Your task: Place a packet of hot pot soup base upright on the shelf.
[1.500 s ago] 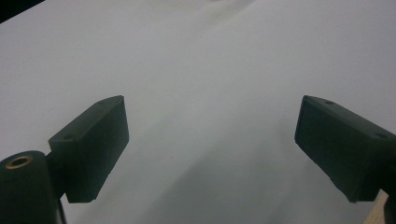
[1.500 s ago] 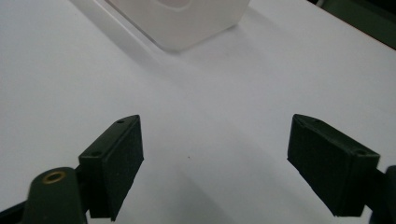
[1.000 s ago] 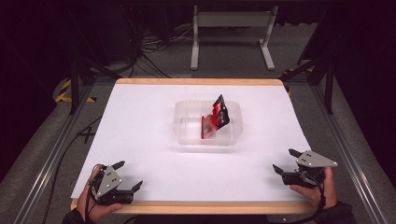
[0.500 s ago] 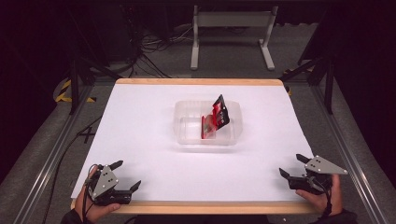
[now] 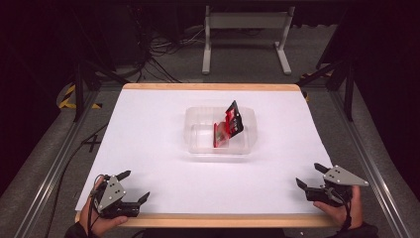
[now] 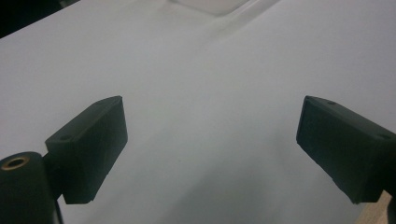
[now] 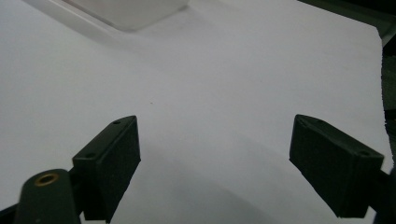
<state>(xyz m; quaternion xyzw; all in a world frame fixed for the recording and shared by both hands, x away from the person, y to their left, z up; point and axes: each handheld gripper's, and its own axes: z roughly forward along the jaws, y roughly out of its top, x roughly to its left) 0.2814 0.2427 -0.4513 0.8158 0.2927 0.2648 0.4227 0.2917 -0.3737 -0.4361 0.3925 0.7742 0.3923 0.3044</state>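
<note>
A clear plastic tub stands at the middle of the white table. Red and black packets lean upright inside it, poking above the rim. My left gripper rests at the near left corner, held by a hand, jaws open over bare table. My right gripper sits at the near right corner, also open and empty, with bare white surface between its jaws. The tub's corner shows blurred at the top of the right gripper view.
The wooden table edge runs along the front between both hands. Metal rails flank the table. A grey stand and cables lie on the floor behind.
My right gripper has drifted a little toward the near right corner. The left one shifted slightly nearer the front edge. The tub and packets stay as they were.
</note>
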